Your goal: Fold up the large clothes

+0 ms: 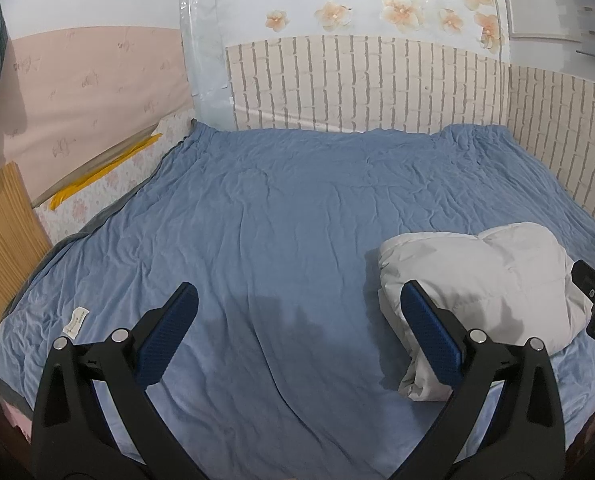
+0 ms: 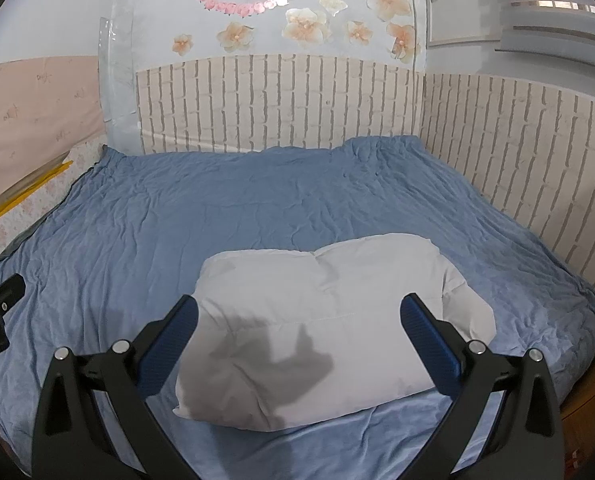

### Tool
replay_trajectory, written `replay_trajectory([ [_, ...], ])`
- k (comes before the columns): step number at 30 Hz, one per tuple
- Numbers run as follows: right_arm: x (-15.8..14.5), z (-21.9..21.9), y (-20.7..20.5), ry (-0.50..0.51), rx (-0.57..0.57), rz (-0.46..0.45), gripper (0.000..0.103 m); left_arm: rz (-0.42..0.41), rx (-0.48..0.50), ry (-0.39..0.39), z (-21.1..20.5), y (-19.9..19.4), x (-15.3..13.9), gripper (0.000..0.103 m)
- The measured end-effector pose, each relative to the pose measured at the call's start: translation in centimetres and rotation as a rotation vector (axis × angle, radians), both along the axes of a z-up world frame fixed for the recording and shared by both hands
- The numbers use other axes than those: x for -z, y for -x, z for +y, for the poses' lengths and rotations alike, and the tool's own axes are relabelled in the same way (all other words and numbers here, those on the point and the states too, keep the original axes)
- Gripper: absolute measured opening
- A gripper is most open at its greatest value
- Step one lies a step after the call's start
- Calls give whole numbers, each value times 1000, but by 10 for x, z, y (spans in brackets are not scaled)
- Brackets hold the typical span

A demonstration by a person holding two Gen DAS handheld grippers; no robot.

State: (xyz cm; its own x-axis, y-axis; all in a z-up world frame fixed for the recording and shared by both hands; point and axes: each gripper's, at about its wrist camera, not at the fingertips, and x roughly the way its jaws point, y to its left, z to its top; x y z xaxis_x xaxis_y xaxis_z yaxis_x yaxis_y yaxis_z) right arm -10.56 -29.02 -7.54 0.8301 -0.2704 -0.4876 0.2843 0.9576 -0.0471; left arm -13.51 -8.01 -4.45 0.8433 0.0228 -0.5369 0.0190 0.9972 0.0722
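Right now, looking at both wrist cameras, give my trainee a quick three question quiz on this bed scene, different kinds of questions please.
1. True or false: the left claw is shut on the white puffy garment.
2. The garment lies on: A) a wooden floor B) a blue bedsheet C) a chair.
3. Fill in: both the left claw and the right claw are ____.

Key: 1 false, it is open above bare sheet; 2 B; 3 open.

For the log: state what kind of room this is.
Most likely a home bedroom: a bed with a wrinkled blue bedsheet fills the view, flower stickers decorate the wall, and a folded white padded garment lies on it.
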Motion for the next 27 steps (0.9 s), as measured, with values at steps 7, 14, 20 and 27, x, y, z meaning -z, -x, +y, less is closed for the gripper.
replay_trajectory([
  [7, 0, 0, 0, -1, -1, 0, 101, 3, -2, 4, 1, -2, 1, 100],
  [14, -2, -1, 1, 1, 3, -2, 101, -3, -2, 0, -1, -1, 1, 100],
  [20, -3, -2, 1, -1, 4, -1, 101, -2, -2, 0, -2, -1, 1, 100],
  [27, -3, -4, 1, 1, 3, -2, 101, 5, -4, 3, -1, -2, 2, 100],
])
